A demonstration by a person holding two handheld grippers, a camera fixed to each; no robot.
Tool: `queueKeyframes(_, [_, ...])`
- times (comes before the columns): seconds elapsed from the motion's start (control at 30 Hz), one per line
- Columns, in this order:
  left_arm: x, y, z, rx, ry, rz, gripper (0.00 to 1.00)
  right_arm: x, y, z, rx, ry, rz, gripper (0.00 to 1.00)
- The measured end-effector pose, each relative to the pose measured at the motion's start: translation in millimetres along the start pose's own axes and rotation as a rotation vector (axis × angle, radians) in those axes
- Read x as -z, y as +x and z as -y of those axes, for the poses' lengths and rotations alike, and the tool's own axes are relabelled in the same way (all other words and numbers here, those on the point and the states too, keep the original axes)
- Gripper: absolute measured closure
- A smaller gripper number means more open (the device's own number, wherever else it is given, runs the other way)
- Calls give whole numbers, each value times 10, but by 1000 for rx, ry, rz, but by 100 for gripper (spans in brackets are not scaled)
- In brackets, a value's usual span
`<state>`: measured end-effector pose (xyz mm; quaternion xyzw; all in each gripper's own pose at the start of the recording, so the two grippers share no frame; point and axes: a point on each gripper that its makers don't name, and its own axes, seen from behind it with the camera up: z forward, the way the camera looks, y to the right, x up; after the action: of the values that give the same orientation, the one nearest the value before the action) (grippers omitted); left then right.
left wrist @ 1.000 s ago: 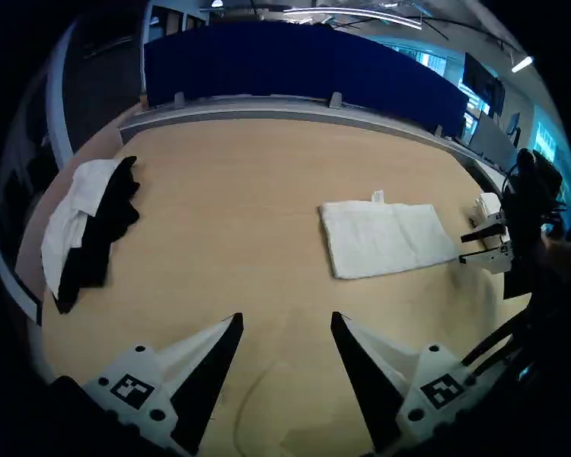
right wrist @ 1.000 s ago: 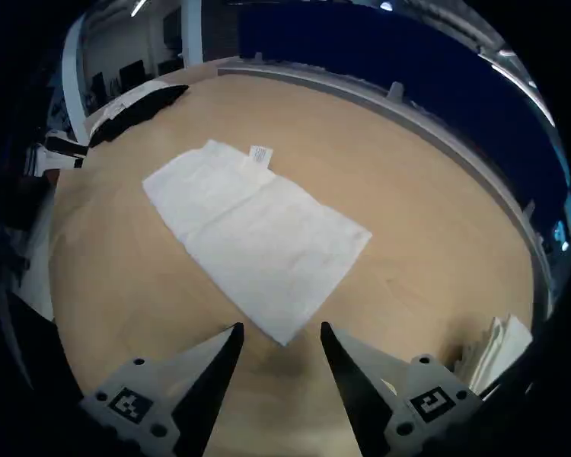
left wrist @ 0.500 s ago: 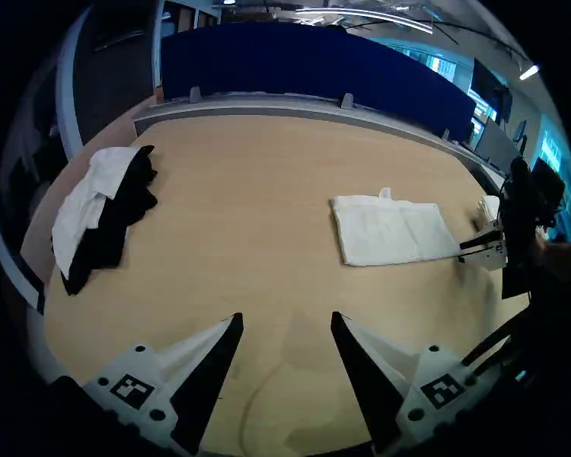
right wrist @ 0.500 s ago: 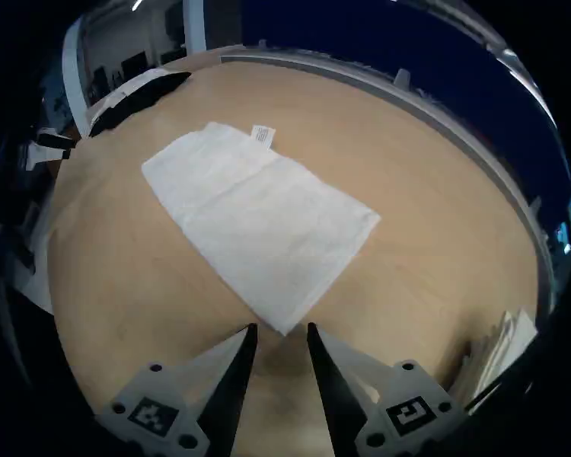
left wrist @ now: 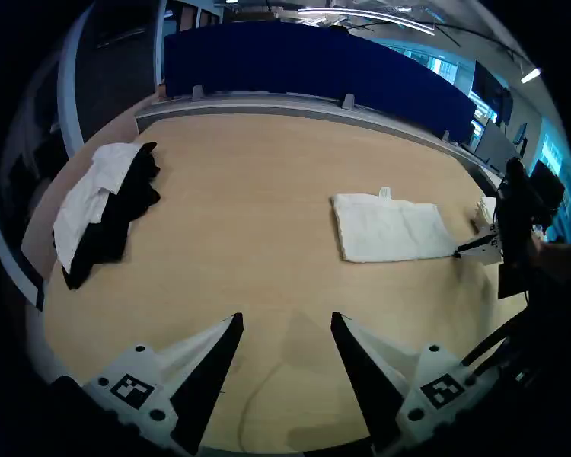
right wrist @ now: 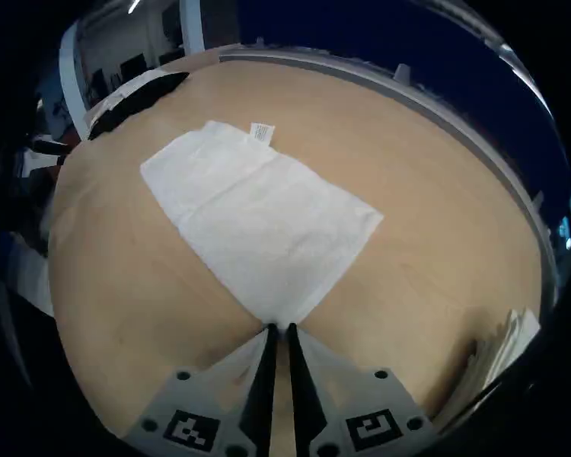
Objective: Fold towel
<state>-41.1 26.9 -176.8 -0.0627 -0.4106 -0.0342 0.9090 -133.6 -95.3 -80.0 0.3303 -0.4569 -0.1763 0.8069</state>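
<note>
left tool (left wrist: 285,315) nearest, spread wide, holding nothing, hovering over bare bench (left wrist: 232,251), well apart from the towel; right tool (right wrist: 279,329) narrowed to a thin slit with its tips right at the near corner of the towel (right wrist: 263,221), looks pinched on that corner though the cloth between the pads is hard to make out; towel lies flat on the bench right of the middle, long rectangle, white, fine nubby terry look, faint crease across it, small tag (right wrist: 262,132) sticking out at its far edge; judged soft, light and limp, no stiffness, so it will sag and drag if lifted by one point; best held at corners, one in each tool, and lifted low so the fold lands square; smooth bench top, so the cloth may slide when pulled; bench is pale wood grain, matte, curved far edge with a grey rim; stack of folded white cloths (right wrist: 506,335) at the right edge near the right tool; rumpled black and white cloth heap (left wrist: 103,206) far left; dark blue divider panel (left wrist: 308,68) along the far side
</note>
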Motion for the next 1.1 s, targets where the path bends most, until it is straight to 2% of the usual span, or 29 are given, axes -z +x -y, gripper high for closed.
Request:
queueKeyframes(0.27, [-14, -20, -1, -1, 0, 2, 15, 15, 38, -21, 18, -11, -3, 95])
queueKeyframes(0.47, [3, -10, -5, 5, -3, 0, 15, 106, 188, -42, 35, -25, -27, 95])
queueKeyframes(1.1, [137, 2, -44, 25, -13, -14, 15, 503, 1128, 42, 202, -43, -142, 95])
